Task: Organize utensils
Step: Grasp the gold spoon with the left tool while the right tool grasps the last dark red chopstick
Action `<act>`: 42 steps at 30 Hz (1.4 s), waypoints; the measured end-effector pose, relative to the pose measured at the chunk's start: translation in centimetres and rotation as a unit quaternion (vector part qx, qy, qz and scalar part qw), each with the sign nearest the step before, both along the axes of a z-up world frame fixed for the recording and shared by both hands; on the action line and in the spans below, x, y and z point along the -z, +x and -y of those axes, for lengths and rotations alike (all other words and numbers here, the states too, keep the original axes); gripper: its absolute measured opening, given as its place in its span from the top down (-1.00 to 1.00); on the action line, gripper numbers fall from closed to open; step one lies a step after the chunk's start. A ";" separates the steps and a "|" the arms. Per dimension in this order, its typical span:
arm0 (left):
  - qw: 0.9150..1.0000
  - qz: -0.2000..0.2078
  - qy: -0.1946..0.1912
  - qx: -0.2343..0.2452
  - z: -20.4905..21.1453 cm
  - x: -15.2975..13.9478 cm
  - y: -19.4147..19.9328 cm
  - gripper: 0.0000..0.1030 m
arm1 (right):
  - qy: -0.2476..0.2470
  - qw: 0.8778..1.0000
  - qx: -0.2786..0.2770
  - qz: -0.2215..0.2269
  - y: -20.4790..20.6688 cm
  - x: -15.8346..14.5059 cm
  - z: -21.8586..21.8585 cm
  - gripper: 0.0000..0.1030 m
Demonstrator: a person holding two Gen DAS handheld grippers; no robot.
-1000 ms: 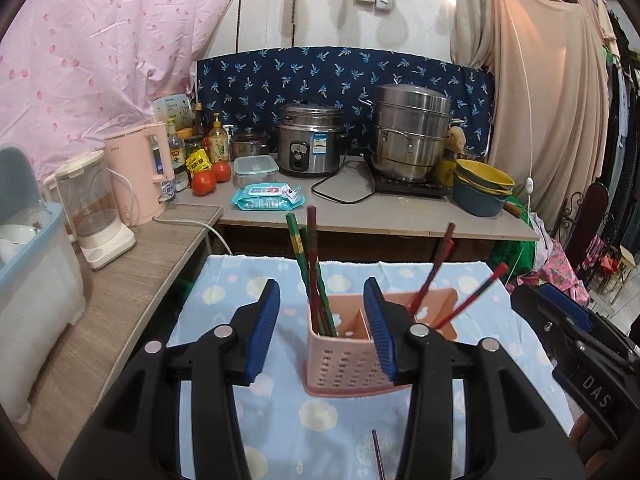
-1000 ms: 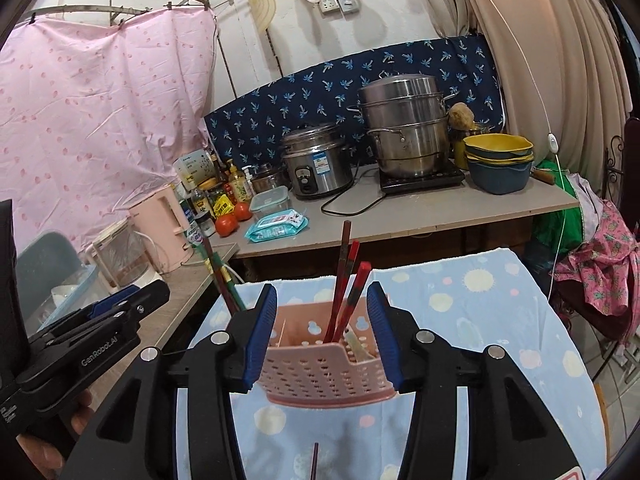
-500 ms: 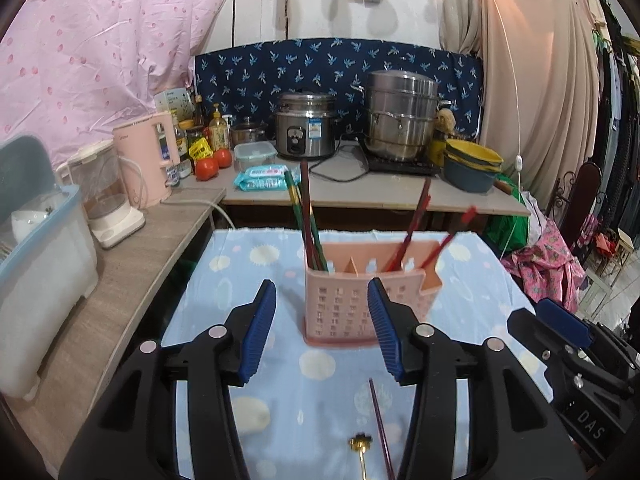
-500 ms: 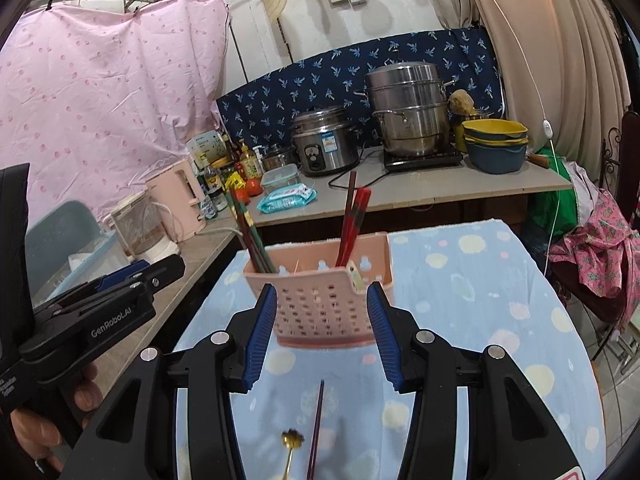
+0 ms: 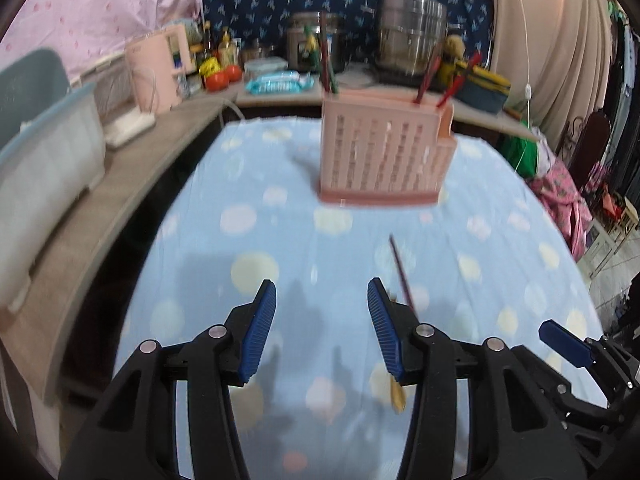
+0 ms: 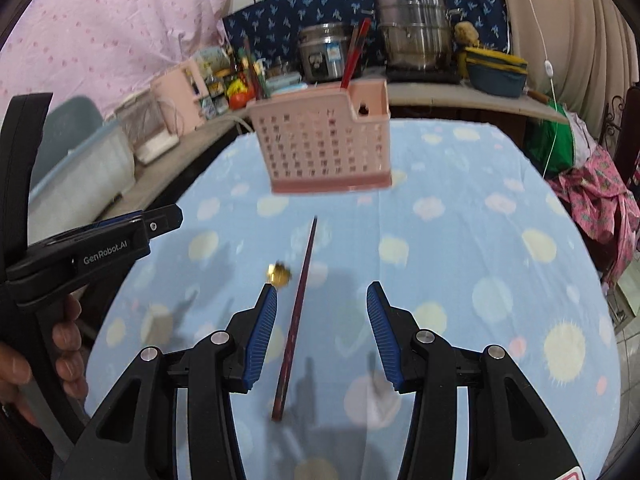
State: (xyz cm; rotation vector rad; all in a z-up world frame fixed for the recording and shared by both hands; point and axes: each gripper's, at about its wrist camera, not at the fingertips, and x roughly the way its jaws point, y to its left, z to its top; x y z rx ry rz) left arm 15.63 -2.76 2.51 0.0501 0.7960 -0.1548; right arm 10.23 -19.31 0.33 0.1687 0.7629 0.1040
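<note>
Both claws have dropped toward the spotted tablecloth — the pickup is starting. Right gripper, jaws partly apart and empty, straddles the dark chopstick; a gold-ended utensil lies just left. Left gripper — likewise part-open, holding nothing. Farther off stands the pink holder.

A holder with chopsticks in it stands on the worktop; before it lie one chopstick and, just left, a spoon.
</note>
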 end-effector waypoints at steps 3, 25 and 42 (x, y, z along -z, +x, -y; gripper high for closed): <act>1.000 -0.022 0.004 -0.002 -0.3 1.9 -1.4 0.12 | -0.007 1.000 -0.011 -0.020 -1.2 1.9 -0.9 0.10; 0.997 -0.076 0.015 -0.007 -1.6 6.9 -4.3 0.12 | -0.031 0.996 -0.045 -0.076 -1.9 7.9 -4.5 0.43; 0.996 -0.089 0.010 0.016 0.3 7.4 -3.6 -0.02 | -0.030 0.997 -0.015 -0.075 -1.4 8.2 -2.7 0.86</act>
